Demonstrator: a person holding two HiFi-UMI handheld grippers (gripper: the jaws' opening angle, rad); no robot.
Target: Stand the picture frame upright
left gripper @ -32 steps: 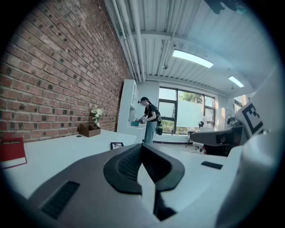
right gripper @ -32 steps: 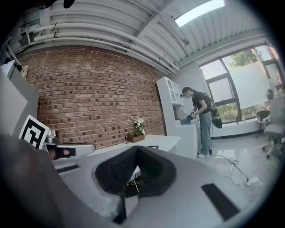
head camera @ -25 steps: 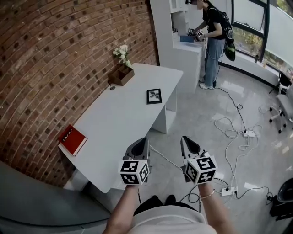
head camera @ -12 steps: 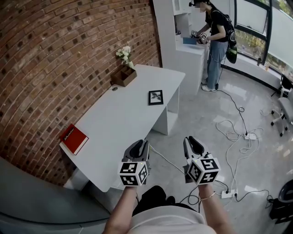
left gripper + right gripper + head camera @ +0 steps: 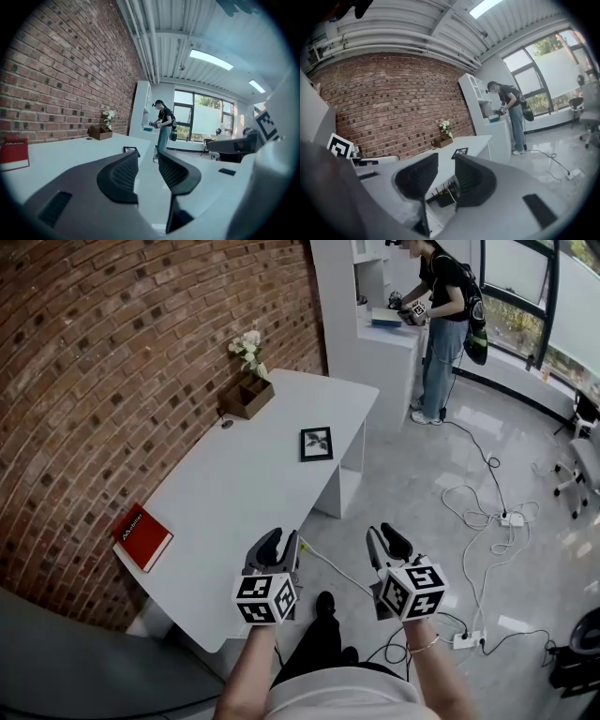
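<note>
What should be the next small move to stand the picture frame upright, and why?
Probably walk along the table toward the picture frame, which seems to lie flat near the far edge. The left gripper and right gripper are opening, empty, well short of it.

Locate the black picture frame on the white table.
In the head view, the black picture frame lies flat near the far right edge of the white table, right of the wooden flower box.
</note>
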